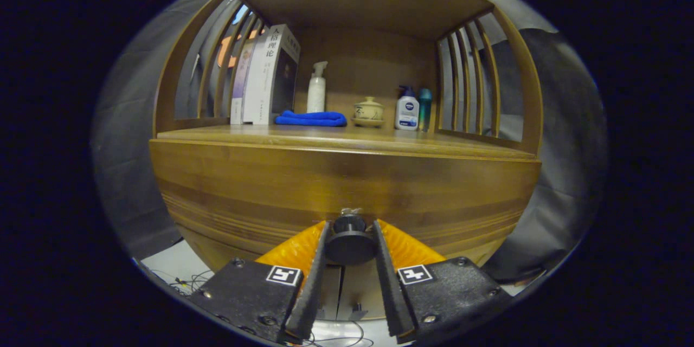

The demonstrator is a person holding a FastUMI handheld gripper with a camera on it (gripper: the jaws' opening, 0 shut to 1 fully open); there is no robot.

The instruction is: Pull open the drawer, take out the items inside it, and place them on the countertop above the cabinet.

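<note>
Gripper (pixel 350 241): held level, pointing straight ahead
Fingers (pixel 312 282): one to each side of the round drawer knob (pixel 349 238), both pressing its sides
Jaws: narrowed, closed around the knob near the tips

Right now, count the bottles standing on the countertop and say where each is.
3. A white spray bottle stands behind the blue cloth; a white pump bottle and a teal bottle stand side by side right of the lidded cup. The books may hide more.
</note>
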